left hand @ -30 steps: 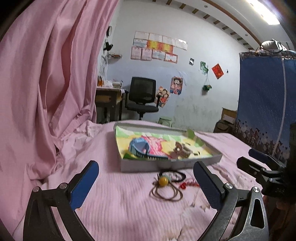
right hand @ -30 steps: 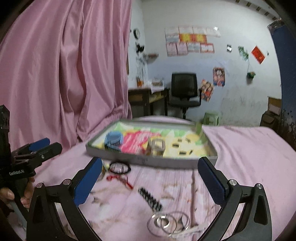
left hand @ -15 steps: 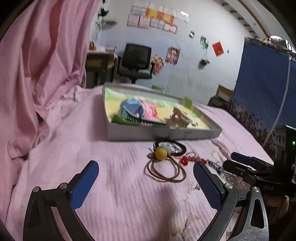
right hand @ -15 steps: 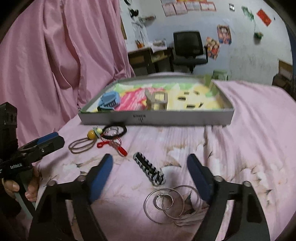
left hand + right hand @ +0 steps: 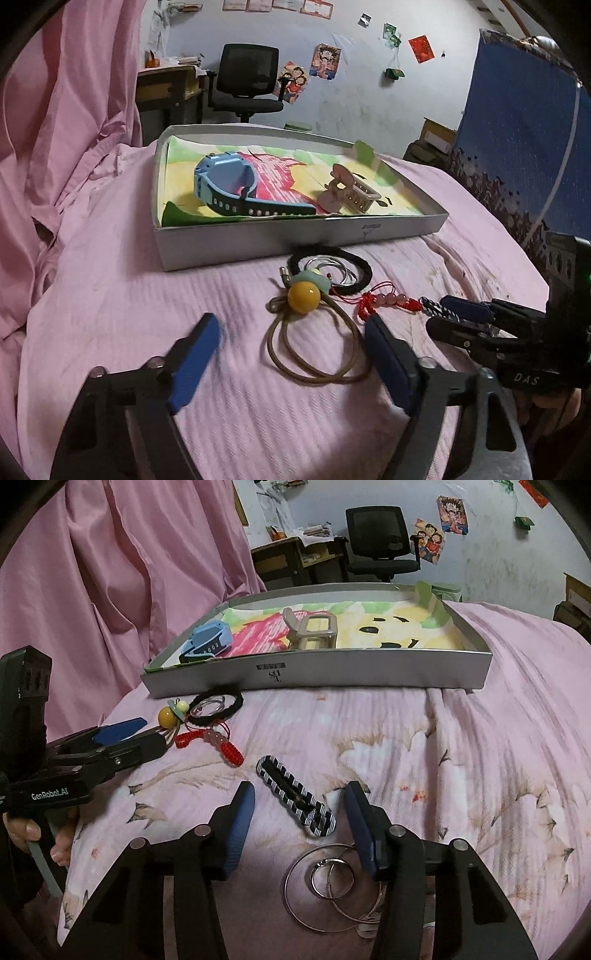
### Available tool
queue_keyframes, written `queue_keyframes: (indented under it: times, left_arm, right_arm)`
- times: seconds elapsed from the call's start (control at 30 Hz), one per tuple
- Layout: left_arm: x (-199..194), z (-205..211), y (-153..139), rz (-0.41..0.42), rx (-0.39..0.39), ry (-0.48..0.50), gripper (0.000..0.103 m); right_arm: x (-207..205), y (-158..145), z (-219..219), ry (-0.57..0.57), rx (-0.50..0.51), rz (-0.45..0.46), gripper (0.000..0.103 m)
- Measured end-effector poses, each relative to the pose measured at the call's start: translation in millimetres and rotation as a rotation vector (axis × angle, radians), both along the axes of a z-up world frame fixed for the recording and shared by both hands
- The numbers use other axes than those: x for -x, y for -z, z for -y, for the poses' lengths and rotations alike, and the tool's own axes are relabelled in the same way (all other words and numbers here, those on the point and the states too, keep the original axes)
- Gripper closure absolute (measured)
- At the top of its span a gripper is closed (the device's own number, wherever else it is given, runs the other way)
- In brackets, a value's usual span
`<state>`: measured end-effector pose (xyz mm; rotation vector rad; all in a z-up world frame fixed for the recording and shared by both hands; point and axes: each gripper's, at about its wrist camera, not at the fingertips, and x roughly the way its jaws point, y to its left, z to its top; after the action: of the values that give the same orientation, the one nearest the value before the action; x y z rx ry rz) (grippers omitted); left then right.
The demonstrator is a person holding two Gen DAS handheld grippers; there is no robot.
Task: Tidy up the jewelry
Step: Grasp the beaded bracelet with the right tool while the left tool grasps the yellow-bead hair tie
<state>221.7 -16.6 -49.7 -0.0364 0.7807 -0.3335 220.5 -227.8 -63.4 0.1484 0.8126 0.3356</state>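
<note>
Both my grippers work low over the pink bedspread (image 5: 110, 314).

Left wrist view: my left gripper (image 5: 291, 350) stands spread wide and empty around the brown cord loop with its yellow bead (image 5: 303, 300), so closing should pinch the cord. At twelve o'clock sits the shallow grey cardboard tray (image 5: 295, 240), already holding the blue strap watch (image 5: 225, 184) and beige hair claw (image 5: 351, 192). My right gripper (image 5: 439, 314) enters at three o'clock; whether it pinches anything I cannot tell from here.

Right wrist view: my right gripper (image 5: 301, 821) is parted, bracketing the black-and-white striped hair clip (image 5: 295, 797) without touching. Thin silver rings (image 5: 332, 882) at six o'clock are partly cut off behind my fingers. The left gripper shows at nine o'clock, covering part of the cord.
</note>
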Motion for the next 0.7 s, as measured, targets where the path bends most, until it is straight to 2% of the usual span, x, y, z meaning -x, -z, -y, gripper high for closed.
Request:
queue_keyframes:
  times: [0.03,0.27,0.4,0.5,0.57,0.63,0.7]
  left_arm:
    - [1,0,0,0.002,-0.001,0.002,0.034]
    - [9,2,2,0.015,0.007,0.028,0.07]
    - [11,1,3,0.018,0.011,0.024,0.085]
    - [14,-1,4,0.02,0.026,0.012,0.092]
    - [17,-3,4,0.021,0.04,0.004,0.094]
    - [24,-4,3,0.03,0.04,-0.008,0.095]
    - [29,-2,1,0.04,0.026,-0.012,0.096]
  right_arm:
    - [0,0,0,-0.003,0.0,-0.002,0.06]
    - [1,0,-3,-0.019,-0.001,-0.009,0.066]
    - [2,0,-5,-0.027,0.001,-0.013,0.07]
    - [3,1,-5,-0.033,-0.009,-0.021,0.075]
    - [5,1,-5,-0.035,-0.019,-0.024,0.079]
    - [6,2,-5,-0.038,-0.025,-0.021,0.088]
    - [9,0,-8,-0.048,-0.021,-0.012,0.089]
